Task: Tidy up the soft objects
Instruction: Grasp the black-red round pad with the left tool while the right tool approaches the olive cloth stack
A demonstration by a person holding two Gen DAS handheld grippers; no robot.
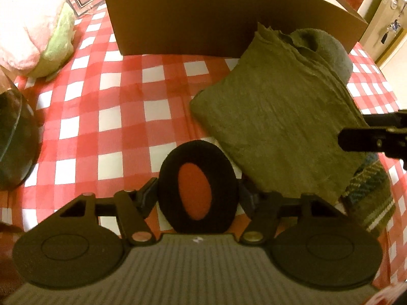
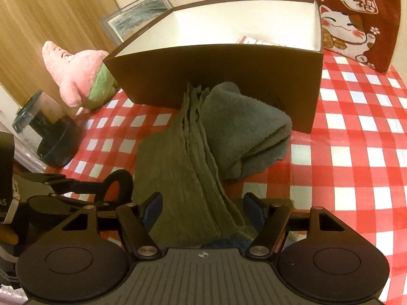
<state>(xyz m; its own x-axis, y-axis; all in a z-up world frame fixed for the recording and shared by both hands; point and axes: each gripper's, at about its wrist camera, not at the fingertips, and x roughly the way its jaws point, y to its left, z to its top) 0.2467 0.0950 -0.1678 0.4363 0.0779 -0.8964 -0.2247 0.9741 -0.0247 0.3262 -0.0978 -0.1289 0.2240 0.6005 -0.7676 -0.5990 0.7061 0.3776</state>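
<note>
The black foam ring [image 1: 185, 187] is pinched between the left gripper [image 1: 195, 198] fingers, just beside the folded olive cloth [image 2: 178, 167], whose long axis is straddled by the spread right gripper [image 2: 202, 211] and runs toward the brown box [image 2: 216, 76].

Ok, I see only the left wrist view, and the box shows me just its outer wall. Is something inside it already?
Observer: Yes. From the right wrist view the box is white inside, and a red-and-white checked item lies low at its back right.
Operator: And the right gripper, how do its jaws stand?
Observer: The right gripper is open, with the near end of the olive cloth between its jaws.
</note>
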